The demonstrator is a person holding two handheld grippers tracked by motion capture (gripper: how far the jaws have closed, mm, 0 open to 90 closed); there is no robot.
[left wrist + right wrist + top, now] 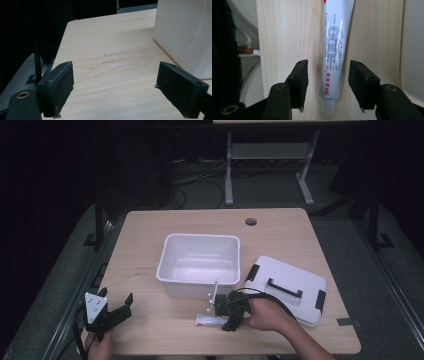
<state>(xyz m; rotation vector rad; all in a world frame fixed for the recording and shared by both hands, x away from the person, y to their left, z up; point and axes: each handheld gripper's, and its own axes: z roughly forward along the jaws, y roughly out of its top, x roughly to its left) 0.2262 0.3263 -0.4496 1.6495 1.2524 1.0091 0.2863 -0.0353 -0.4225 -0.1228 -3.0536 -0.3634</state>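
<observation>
Right gripper [328, 85] hangs over the wooden table [150, 245] with its two black jaws spread on either side of a white ointment tube [334, 50]. Gaps show between each pad and the tube, so nothing is gripped yet; the tube lies flat on the wood with its cap end lowest in the right gripper view and its red-printed body running away between the jaws. In the high view the tube [211, 321] lies just in front of the white bin [199, 262], near the table's front edge, and the right gripper [231, 312] sits at its right end, held by the person's right hand [267, 314]. To the right of the bin rests a white lid [286, 289] with a black handle and black clips, seemingly flat on the table, though the angle is poor. Left gripper [117, 312] waits well to the left of the bin, near the front corner, jaws wide apart with bare wood between them; the bin's wall [185, 35] shows at the right of its own view.
</observation>
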